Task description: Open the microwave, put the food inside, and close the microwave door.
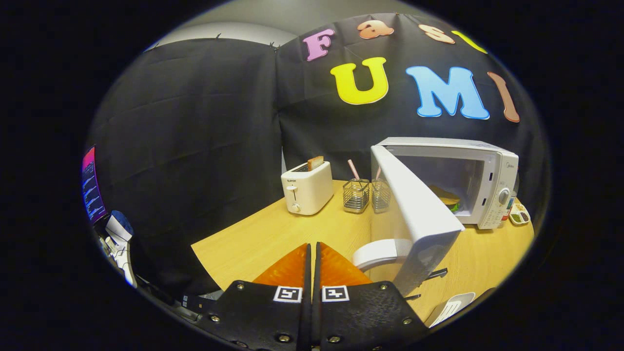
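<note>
While the microwave (453, 183) stands with its door (414, 214) swung wide toward the camera, the gripper (312, 251) sits low over the wooden table (273, 234) with its two fingers pressed together, only a thin seam between them and nothing pinched. The door's outer edge and curved handle (378, 253) lie just ahead of the fingers at about two o'clock, close beside the right finger, and the door panel stands between the fingers and the open cavity. Inside the cavity, at about two o'clock beyond the door, the food (448, 199) rests on the floor of the oven; it looks like a bun with something green under it, but the door's top edge cuts off its near side and its make-up is hard to tell. A white toaster (307, 187) with a slice of bread (316, 162) poking from its slot stands at twelve o'clock, well beyond the fingers. Just right of it are two wire mesh holders (356, 196) with striped straws, the second one partly covered by the door. A small tray (519, 214) with compartments peeks out past the microwave's control panel, mostly hidden. Near the table's front edge at four o'clock lies a pale slotted utensil (451, 308), cut off.
</note>
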Demonstrator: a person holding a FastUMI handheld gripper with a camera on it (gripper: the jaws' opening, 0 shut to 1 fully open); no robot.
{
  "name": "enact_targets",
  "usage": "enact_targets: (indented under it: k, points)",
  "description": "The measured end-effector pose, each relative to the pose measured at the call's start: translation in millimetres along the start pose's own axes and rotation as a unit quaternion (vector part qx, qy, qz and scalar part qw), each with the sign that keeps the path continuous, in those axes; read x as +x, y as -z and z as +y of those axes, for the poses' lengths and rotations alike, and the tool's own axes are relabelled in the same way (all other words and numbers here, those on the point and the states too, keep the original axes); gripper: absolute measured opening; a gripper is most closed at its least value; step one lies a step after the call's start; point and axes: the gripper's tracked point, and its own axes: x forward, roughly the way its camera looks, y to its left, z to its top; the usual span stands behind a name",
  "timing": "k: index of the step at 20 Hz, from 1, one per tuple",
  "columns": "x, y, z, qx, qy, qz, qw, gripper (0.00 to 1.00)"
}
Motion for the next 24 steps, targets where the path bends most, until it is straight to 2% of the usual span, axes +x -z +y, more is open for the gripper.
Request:
enact_targets:
  k: [13, 24]
  points:
    - [-3.2, -16.6, -148.4, 0.023, 0.101, 0.000, 0.995, 0.01]
    - [17.8, -33.2, -230.6, 0.032, 0.156, -0.012, 0.987, 0.01]
